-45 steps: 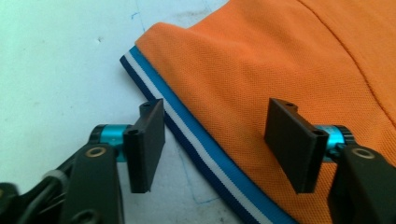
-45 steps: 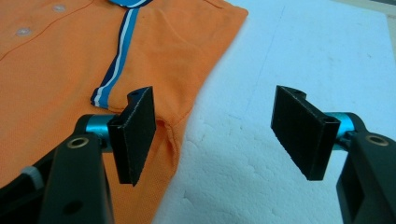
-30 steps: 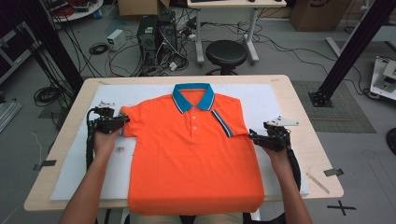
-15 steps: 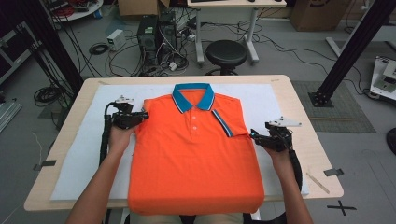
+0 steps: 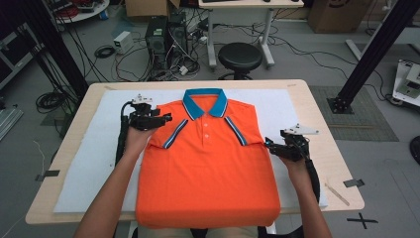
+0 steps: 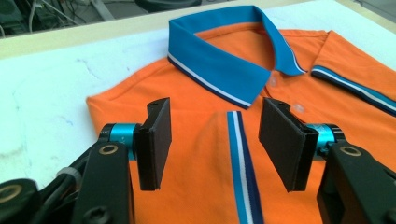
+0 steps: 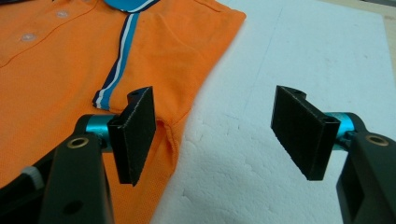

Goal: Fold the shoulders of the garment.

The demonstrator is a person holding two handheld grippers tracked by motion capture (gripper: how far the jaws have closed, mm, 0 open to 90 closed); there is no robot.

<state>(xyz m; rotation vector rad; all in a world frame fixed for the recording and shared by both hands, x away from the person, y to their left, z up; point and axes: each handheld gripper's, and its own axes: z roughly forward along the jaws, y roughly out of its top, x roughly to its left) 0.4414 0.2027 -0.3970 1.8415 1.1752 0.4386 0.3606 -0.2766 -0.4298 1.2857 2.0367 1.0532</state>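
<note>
On the white mat (image 5: 94, 163), our left gripper (image 6: 215, 140) has just opened over the orange polo shirt (image 5: 208, 173), gripping nothing; our right gripper (image 7: 215, 130) stays spread, straddling the shirt's right edge.

Right tool (image 7: 212, 135) jaws apart, orange polo shirt (image 7: 60, 70) edge below, white foam sheet (image 7: 289, 60) beside.

We lose the orange polo shirt's (image 5: 208, 173) hem past the near counter (image 5: 327, 144) edge in the high view. Both sleeves are folded in, so what lies under them stays hidden. Left hand-held gripper (image 6: 215, 140) view crops the shirt bottom and right. Right hand-held gripper (image 7: 224, 135) view cuts off the collar (image 7: 126, 4) at top; white mat (image 7: 280, 70) runs off frame.
</note>
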